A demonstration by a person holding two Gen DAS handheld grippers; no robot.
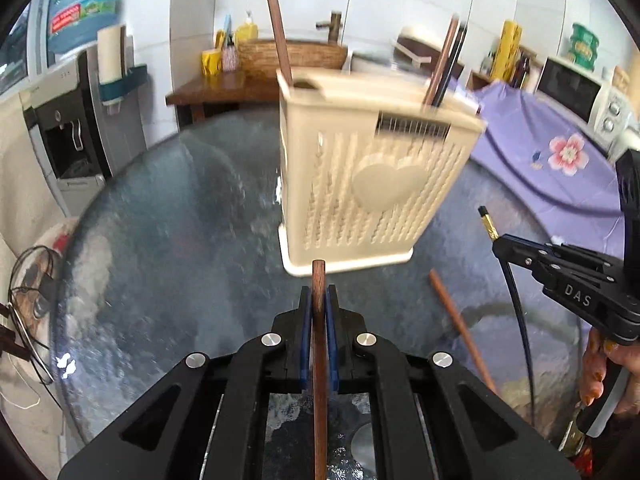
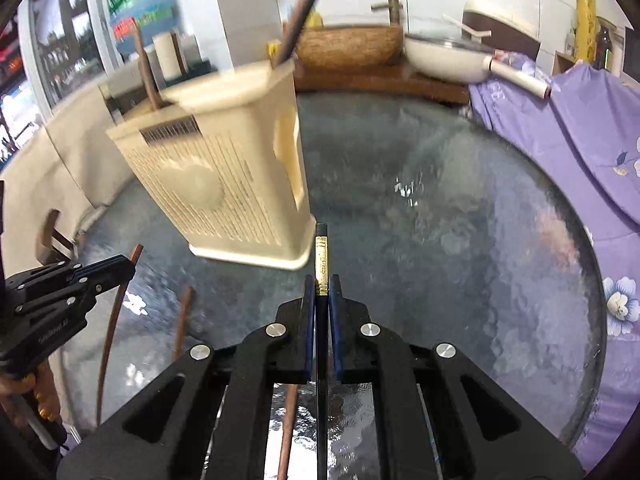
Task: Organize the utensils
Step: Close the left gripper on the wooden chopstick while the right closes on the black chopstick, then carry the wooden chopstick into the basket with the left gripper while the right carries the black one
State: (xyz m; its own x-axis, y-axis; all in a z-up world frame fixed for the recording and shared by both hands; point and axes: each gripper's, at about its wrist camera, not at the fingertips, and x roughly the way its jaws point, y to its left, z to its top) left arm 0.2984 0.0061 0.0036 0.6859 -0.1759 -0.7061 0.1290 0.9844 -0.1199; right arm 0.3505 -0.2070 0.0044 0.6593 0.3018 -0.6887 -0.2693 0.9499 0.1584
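Left tool (image 1: 319,304) level, clamped on a brown chopstick (image 1: 319,360), right tool (image 2: 322,292) level, clamped on a black chopstick (image 2: 321,264), cream utensil holder (image 1: 360,184) just ahead on the table (image 1: 180,240)

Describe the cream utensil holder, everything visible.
The cream utensil holder is a tall plastic box with slotted walls, a raised heart on its front, a dark grille near the top and a flared base. It stands upright on the glass table. A brown chopstick sticks out of one top hole, more chopsticks from the opposite corner. Neither gripper touches it.
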